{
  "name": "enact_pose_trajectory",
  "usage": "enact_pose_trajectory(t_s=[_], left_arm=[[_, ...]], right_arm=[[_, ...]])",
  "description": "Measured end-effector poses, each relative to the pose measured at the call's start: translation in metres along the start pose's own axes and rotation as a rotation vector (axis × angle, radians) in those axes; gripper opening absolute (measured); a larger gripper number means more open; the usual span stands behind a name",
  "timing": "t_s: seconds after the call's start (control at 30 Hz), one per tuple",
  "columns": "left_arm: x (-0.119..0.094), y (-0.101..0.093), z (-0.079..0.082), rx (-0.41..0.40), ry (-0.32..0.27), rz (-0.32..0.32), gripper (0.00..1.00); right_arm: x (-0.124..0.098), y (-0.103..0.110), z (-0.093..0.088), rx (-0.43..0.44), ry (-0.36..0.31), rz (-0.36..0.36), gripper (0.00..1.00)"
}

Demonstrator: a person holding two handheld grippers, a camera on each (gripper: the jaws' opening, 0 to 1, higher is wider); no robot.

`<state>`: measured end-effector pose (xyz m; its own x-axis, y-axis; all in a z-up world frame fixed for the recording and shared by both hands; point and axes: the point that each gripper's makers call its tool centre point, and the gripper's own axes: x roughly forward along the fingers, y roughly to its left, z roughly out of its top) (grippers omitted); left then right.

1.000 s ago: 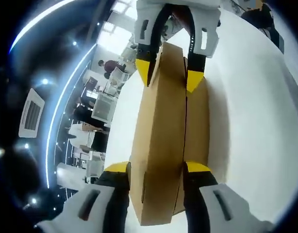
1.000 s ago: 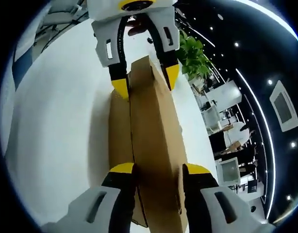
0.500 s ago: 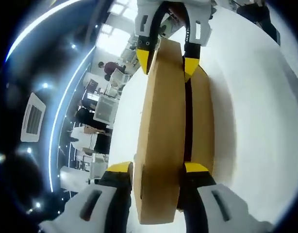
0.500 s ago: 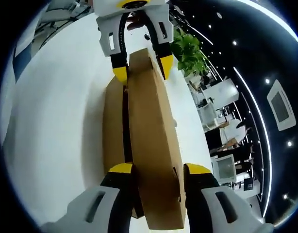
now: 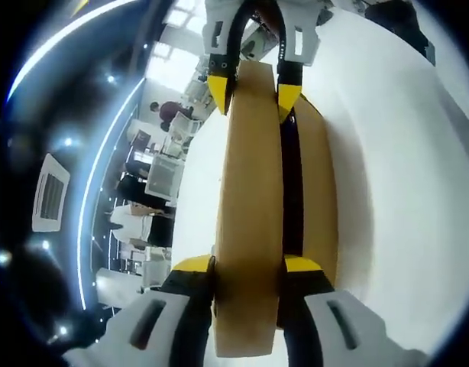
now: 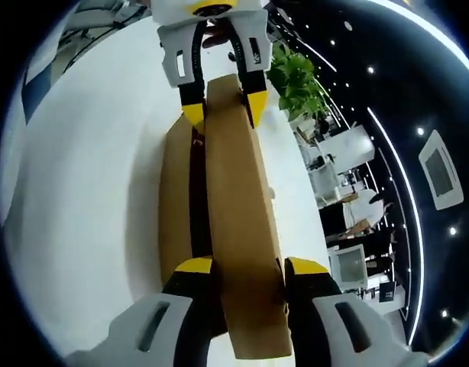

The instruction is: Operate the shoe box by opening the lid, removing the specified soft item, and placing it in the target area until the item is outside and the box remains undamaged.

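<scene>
Gaping along a dark slit, plain brown cardboard lid [image 5: 250, 214] above shoe box [image 5: 315, 199]; both grippers' jaws pinching lid

White tabletop [image 5: 402, 176] spreads wide and bright on one side. Past its edge, an open office: desks with monitors [image 5: 164, 170], a person in dark red [image 5: 169, 115] standing far off. Ceiling runs dark, with a curved light strip [image 5: 105, 149] and an air vent [image 5: 48, 193]. A leafy green plant [image 6: 297, 75] (fairly tall) stands by the table.
</scene>
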<state>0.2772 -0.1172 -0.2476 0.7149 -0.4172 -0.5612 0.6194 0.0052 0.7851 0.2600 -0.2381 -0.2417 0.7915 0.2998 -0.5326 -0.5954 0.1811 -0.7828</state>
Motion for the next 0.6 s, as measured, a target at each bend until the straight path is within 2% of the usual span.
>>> enact_pose_trajectory(t_s=[0.33, 0.6], left_arm=[[-0.002, 0.005, 0.001, -0.019, -0.005, -0.013, 0.33], [-0.003, 0.011, 0.002, -0.027, 0.005, -0.049, 0.33]], right_arm=[[-0.001, -0.007, 0.002, 0.001, 0.001, 0.016, 0.33], [-0.001, -0.011, 0.002, 0.023, 0.025, 0.080, 0.33]])
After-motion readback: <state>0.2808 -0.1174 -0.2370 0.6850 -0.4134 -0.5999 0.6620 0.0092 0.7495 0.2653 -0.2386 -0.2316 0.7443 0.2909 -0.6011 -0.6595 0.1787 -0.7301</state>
